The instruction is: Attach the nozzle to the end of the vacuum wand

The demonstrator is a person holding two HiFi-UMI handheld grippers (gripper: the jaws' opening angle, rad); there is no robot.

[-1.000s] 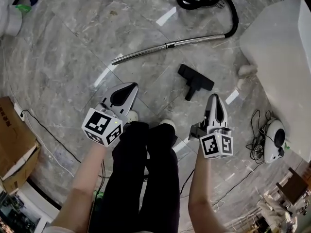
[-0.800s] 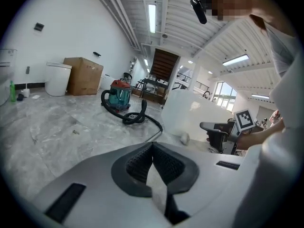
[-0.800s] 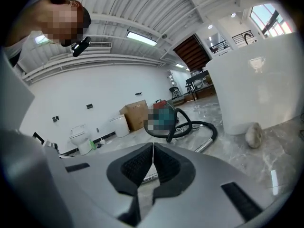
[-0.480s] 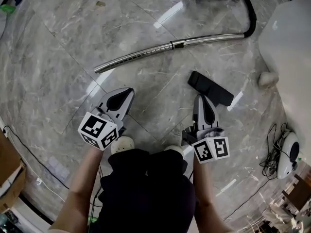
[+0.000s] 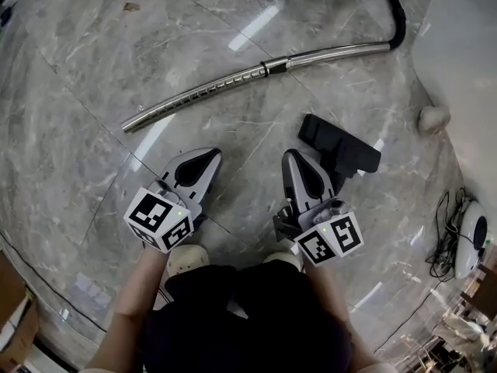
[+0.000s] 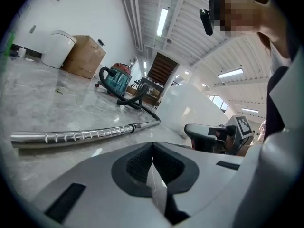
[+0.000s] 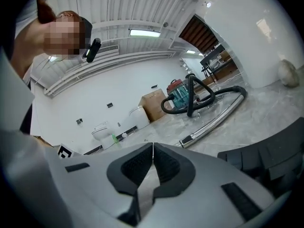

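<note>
A chrome vacuum wand lies slanted across the grey marble floor, its free end at the left and its far end joined to a black hose. In the left gripper view the wand runs across the floor just ahead. The black floor nozzle lies apart from the wand, to its lower right. My right gripper is shut and empty, low over the floor beside the nozzle's near end. My left gripper is shut and empty, below the wand's middle. The nozzle shows at the right of the right gripper view.
A large white body stands at the right edge with a beige lump at its foot. Cables and a white device lie at the lower right. A teal canister vacuum and a cardboard box stand far off.
Both grippers have come down toward the floor. The right one now sits beside the nozzle; the left one sits nearer the wand. Both stayed shut.
</note>
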